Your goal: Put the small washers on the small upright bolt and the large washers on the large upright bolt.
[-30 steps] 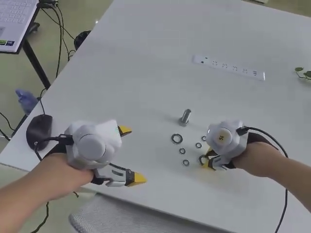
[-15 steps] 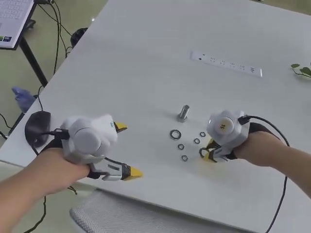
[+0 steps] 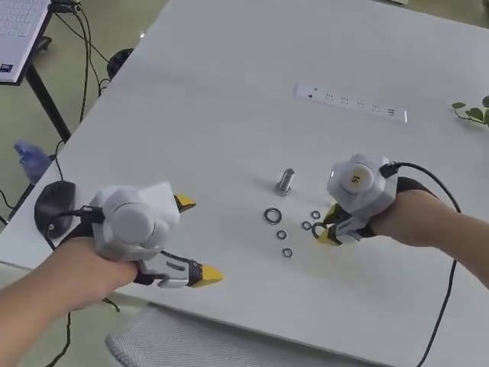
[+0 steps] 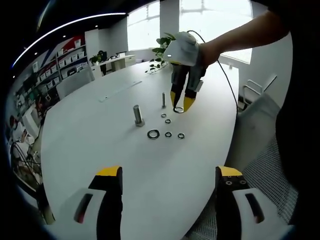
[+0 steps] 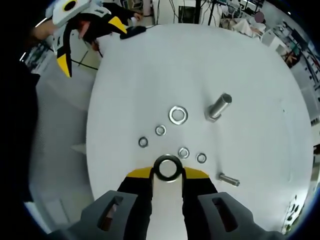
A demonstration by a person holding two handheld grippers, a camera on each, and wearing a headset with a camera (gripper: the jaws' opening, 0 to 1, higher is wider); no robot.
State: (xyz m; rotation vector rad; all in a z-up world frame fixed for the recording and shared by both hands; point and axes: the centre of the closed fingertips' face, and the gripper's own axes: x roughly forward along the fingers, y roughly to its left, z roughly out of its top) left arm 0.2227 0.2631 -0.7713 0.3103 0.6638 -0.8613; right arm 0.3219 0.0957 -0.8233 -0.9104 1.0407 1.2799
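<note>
Head view, left to right: a laptop (image 3: 17,30) sits at the far-left edge of the frame, and a black mouse (image 3: 55,205) lies on the near-left corner of the white worktop (image 3: 229,99). Just beside the mouse, the left tongs (image 3: 196,238) hover near the front edge, their yellow-tipped jaws spread wide with nothing between them. At centre a loose large washer (image 3: 273,215) lies flat. Four small washers (image 3: 281,235) are scattered just to its right and front, all apart from one another. The large bolt (image 3: 285,181) stands upright just behind the group. To the right, the right tongs (image 3: 321,232) are clamped on the gripped large washer (image 5: 168,167), close to the worktop and just beside the nearest small washers. A white power strip (image 3: 350,104) lies well behind the large bolt, and the leaves of a plant (image 3: 470,111) show at the far-right edge.

Left gripper view: the small bolt (image 4: 163,100) stands upright beyond the large bolt, near the tips of the right tongs.

Right gripper view: the gripped large washer is pinched between the two yellow tips, with the small washers just ahead of it.
</note>
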